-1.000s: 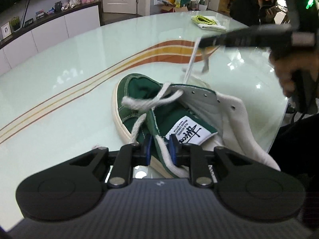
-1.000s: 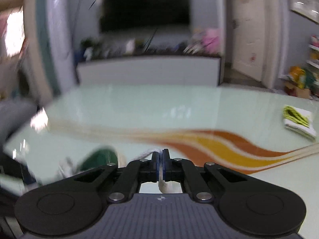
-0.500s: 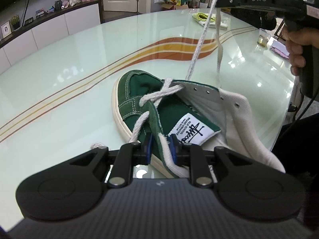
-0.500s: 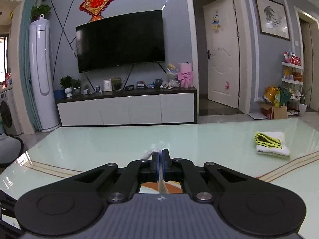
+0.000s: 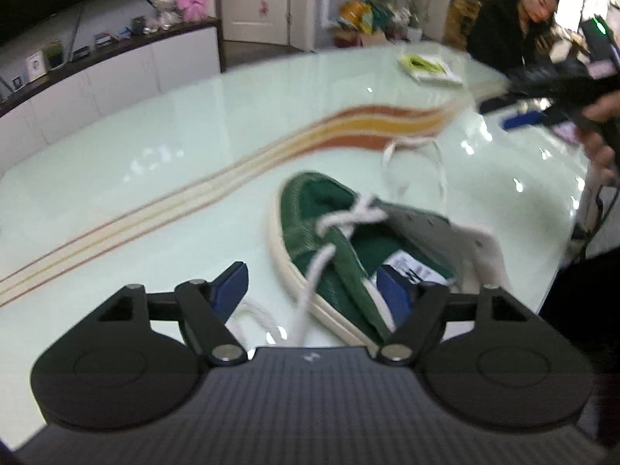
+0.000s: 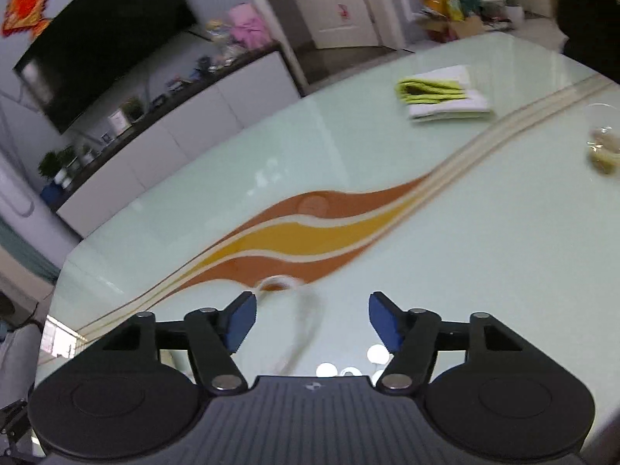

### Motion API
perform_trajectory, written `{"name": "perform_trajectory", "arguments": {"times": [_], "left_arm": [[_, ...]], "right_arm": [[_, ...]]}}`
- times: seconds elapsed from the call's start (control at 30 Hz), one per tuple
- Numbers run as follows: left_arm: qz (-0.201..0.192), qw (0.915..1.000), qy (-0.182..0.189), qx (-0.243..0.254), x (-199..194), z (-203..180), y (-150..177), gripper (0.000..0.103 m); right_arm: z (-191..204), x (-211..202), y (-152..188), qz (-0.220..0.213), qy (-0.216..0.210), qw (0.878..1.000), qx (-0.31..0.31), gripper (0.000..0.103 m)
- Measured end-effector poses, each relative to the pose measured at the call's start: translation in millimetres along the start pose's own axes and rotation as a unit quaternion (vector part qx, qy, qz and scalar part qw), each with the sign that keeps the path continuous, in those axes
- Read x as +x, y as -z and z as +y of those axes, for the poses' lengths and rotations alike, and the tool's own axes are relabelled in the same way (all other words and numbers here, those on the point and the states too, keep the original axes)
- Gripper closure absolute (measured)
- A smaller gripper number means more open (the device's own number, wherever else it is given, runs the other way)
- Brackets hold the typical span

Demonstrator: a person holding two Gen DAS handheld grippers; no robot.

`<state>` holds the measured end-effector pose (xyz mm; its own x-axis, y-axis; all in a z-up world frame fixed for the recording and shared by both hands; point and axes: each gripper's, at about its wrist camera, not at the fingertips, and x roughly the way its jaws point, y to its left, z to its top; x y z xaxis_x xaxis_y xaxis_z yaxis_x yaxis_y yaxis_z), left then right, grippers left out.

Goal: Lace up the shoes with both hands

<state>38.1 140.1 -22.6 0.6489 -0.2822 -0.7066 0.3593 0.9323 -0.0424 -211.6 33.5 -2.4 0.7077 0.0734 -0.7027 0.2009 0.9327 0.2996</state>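
Table: large, pale green glass top with a wavy orange and yellow stripe running across it; it fills most of both wrist views

Person in dark clothing at the far edge of the table, behind a folded yellow-and-white cloth

Shoe: green, cream sole, white lining. It lies on the table near the near right edge, toe pointing away, tongue and collar spread open. A white label on the tongue carries dark print, too blurred to read

Lace: white, crossed once over the lowest eyelets. One end runs down past the sole toward the left gripper and lies loose on the glass. The other rises from the shoe in a slack loop on the table beyond the toe

Left gripper: low over the table at the heel end of the shoe, jaws spread wide, nothing between the blue pads. The near side of the shoe sits in the gap; contact with the right pad cannot be told

Right gripper: jaws spread wide, empty, tilted down at the table. A blurred strand of lace lies on the glass between the pads. From the left wrist view it appears as a blurred dark shape, held by a hand, up at the right, well apart from the shoe
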Motion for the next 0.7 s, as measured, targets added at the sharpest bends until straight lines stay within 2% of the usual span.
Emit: {"name": "perform_trajectory", "arguments": {"times": [0.1, 0.17, 0.2, 0.23, 0.27, 0.3, 0.37, 0.4, 0.43, 0.47, 0.5, 0.6, 0.63, 0.7], "left_arm": [[-0.013, 0.9999, -0.008, -0.008, -8.1, 6.9, -2.3, 0.027], [-0.018, 0.9997, -0.013, -0.014, -9.9, 9.3, -2.9, 0.026], [-0.022, 0.9994, -0.017, -0.02, -11.9, 11.5, -3.9, 0.025], [-0.026, 0.9991, -0.022, -0.026, -12.9, 13.1, -4.3, 0.024], [-0.027, 0.999, -0.023, -0.027, -12.6, 13.7, -4.0, 0.023], [-0.026, 0.9991, -0.021, -0.026, -11.3, 12.5, -4.4, 0.023], [-0.023, 0.9994, -0.016, -0.021, -8.3, 9.8, -5.6, 0.023], [-0.022, 0.9995, -0.013, -0.019, -6.7, 8.6, -5.9, 0.023], [-0.021, 0.9996, -0.01, -0.017, -5.1, 7.8, -6.7, 0.022], [-0.021, 0.9996, -0.006, -0.017, -4.1, 7.5, -7.4, 0.022], [-0.021, 0.9996, -0.002, -0.018, -3.4, 7.8, -7.7, 0.022], [-0.02, 0.9996, 0.003, -0.018, -0.6, 7.0, -8.6, 0.021], [-0.02, 0.9996, 0.004, -0.018, 0.2, 6.9, -8.5, 0.021], [-0.013, 0.9998, 0.005, -0.017, 4.7, 7.1, -7.8, 0.021]], "right_arm": [[12.9, -30.0, -2.6, -0.024, -0.007, 0.994, -0.11, 0.028], [42.1, -40.1, 14.0, -0.014, -0.03, 0.97, -0.241, 0.021], [56.8, -42.1, 24.3, -0.007, -0.037, 0.953, -0.302, 0.02], [78.6, -41.8, 45.7, 0.001, -0.044, 0.917, -0.396, 0.02], [96.4, -40.5, 70.1, -0.002, -0.052, 0.873, -0.485, 0.02], [103.3, -39.7, 84.6, -0.01, -0.058, 0.845, -0.531, 0.021], [118.5, -33.9, 132.2, -0.046, -0.101, 0.729, -0.676, 0.022], [119.7, -30.6, 139.6, -0.044, -0.111, 0.71, -0.694, 0.028], [122.8, -21.0, 146.2, -0.023, -0.131, 0.689, -0.712, 0.035], [126.2, -9.6, 146.4, 0.009, -0.151, 0.683, -0.714, 0.039], [129.0, -2.8, 146.1, 0.019, -0.16, 0.678, -0.717, 0.044], [135.5, 14.4, 143.6, 0.041, -0.178, 0.662, -0.727, 0.048], [139.2, 23.5, 140.0, 0.053, -0.181, 0.648, -0.738, 0.054], [144.2, 35.5, 133.5, 0.077, -0.192, 0.633, -0.746, 0.065]]}}
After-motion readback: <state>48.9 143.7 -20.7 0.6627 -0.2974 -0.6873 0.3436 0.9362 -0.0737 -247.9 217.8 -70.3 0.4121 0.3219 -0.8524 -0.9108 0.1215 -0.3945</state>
